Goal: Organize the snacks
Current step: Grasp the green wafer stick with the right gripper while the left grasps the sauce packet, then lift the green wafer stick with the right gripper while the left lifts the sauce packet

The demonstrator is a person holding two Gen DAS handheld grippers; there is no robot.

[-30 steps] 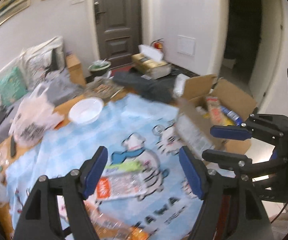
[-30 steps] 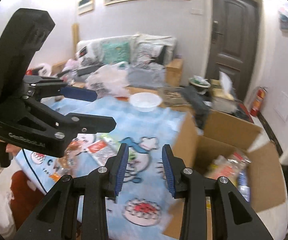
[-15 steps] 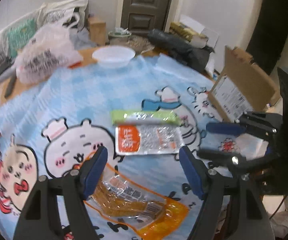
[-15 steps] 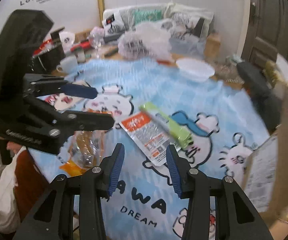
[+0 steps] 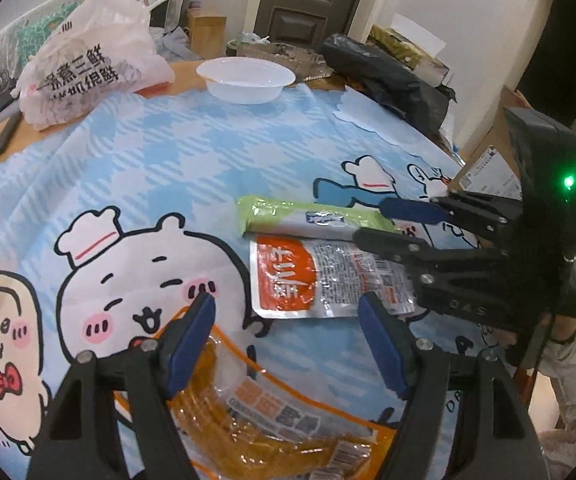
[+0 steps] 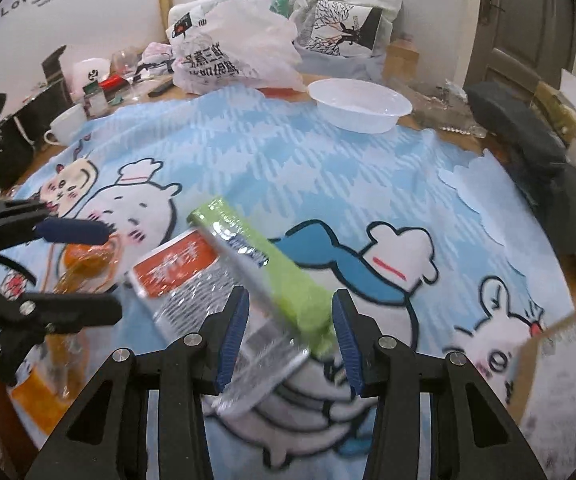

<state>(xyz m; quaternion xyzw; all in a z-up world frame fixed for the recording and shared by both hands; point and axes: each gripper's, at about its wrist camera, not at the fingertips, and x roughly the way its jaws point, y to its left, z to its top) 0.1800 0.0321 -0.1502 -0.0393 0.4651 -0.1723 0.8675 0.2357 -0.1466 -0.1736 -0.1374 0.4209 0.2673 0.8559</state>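
Three snack packets lie on the blue cartoon tablecloth [image 5: 168, 152]: a green stick packet [image 5: 308, 216] [image 6: 276, 268], a silver packet with an orange label [image 5: 308, 276] [image 6: 184, 280], and a clear orange packet [image 5: 272, 412] [image 6: 84, 264]. My left gripper [image 5: 286, 344] [image 6: 88, 270] hangs open just above the orange packet's upper end, which shows between its fingers. My right gripper [image 6: 290, 340] [image 5: 384, 222] is open and low over the near ends of the green and silver packets. The green packet's end lies between its blue pads, and I see no pad pressing on it.
A cardboard box [image 5: 492, 168] [image 6: 560, 364] stands off the table's right edge. At the back are a white bowl [image 5: 248, 80] [image 6: 360, 108], a printed plastic bag [image 5: 88, 60] [image 6: 232, 52] and a black bag [image 5: 388, 80]. A white mug [image 6: 64, 124] and small clutter sit far left.
Both grippers have come down from over the box toward the packets on the cloth. The right gripper's jaws have widened and now straddle the green packet's end. The left jaws kept their width.
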